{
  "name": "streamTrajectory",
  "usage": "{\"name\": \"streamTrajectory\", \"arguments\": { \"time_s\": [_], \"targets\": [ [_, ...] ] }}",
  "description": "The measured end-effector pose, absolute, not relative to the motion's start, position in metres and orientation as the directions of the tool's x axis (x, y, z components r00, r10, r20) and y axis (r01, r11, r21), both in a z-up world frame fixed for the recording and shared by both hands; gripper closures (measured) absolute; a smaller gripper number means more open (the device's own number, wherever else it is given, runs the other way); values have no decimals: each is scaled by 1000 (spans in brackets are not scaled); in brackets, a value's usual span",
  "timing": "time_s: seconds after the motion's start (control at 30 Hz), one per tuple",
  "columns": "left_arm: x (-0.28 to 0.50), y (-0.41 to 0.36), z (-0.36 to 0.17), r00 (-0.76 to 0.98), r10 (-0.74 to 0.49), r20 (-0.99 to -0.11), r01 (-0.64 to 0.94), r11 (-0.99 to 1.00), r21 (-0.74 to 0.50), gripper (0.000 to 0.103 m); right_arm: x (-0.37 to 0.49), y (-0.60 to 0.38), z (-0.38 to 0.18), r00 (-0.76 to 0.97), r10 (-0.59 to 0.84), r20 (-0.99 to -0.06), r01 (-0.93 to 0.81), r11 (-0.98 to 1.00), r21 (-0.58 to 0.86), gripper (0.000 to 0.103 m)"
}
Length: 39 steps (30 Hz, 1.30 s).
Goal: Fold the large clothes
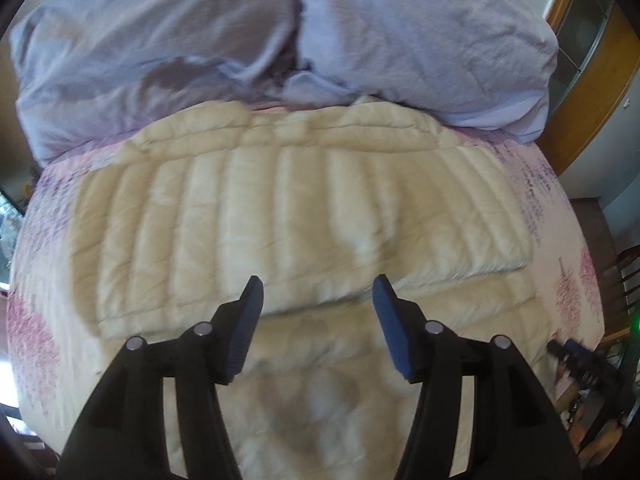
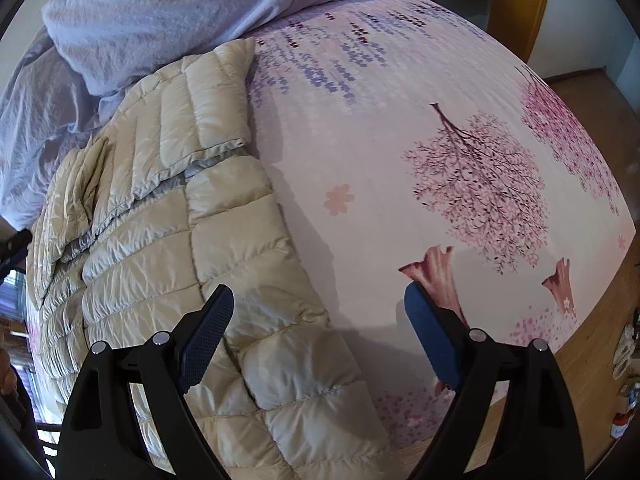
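On the bed [image 2: 380, 128]: cream puffer jacket [image 1: 300, 208], spread flat, part folded for tidy stacking.
Left gripper [image 1: 318, 300]: spread wide, empty, above jacket's 6 o'clock hem.
Right gripper [image 2: 320, 308]: spread wide, empty, straddling jacket's 3 o'clock edge, likely to pinch it.
Lilac duvet [image 1: 240, 40]: heaped at 12 o'clock.

Left gripper [image 1: 318, 294]: black two-finger frame with dark blue ribbed pads [image 1: 245, 328]; jaws spread apart, nothing between them; fingers angled forward and downward.

Right gripper [image 2: 320, 300]: same black frame, blue textured pads [image 2: 206, 334]; jaws spread wide, wider than the left's, nothing clamped between them. It also appears as a small dark shape at the right edge of the left wrist view.
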State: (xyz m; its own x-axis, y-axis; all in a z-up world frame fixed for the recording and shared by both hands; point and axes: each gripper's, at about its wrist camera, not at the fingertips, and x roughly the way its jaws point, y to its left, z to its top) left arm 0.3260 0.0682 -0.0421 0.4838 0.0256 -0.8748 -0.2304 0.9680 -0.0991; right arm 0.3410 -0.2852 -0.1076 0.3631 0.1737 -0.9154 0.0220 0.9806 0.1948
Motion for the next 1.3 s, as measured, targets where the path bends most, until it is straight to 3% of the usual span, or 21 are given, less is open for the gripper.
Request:
{"name": "streamTrajectory", "arguments": {
  "time_s": [0.3,0.6,1.3],
  "targets": [
    [219,142,-62,438,119,-891,-352,935,-48,37,338,-266,-110,343,176,-923,-21,983,180,14],
    [127,186,-87,370,112,-922,-456,887,-76,24,335,-256,-111,322,159,-933,-64,987,146,14],
    [81,179,-130,305,1,-952,-500,852,-159,23,297,-285,-130,175,192,-966,-115,978,174,10]
  ]
}}
